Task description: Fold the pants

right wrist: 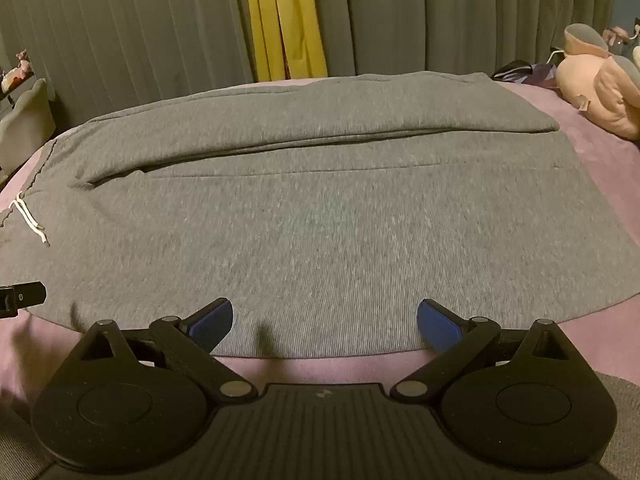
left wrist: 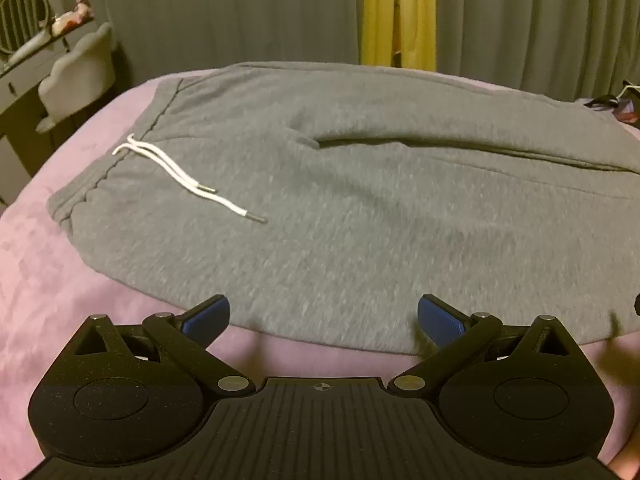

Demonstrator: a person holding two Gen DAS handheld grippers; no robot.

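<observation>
Grey sweatpants [left wrist: 340, 208] lie spread flat across a pink bedspread [left wrist: 48, 272], waistband to the left with a white drawstring [left wrist: 176, 172] on top, legs running right. In the right wrist view the same pants [right wrist: 320, 232] fill the middle, the two legs side by side with a seam between them. My left gripper [left wrist: 323, 320] hovers open over the near hem edge by the hip, its blue pads wide apart with nothing between them. My right gripper [right wrist: 325, 322] stands open over the near edge of the closer leg, also empty. The left gripper's tip [right wrist: 22, 294] shows at the left edge.
Grey curtains [left wrist: 224, 12] with a yellow strip [left wrist: 396, 12] hang behind the bed. A grey chair [left wrist: 80, 68] and a dresser [left wrist: 24, 60] stand at the far left. A pink plush toy [right wrist: 600, 84] and dark clutter [right wrist: 520, 70] lie at the bed's far right.
</observation>
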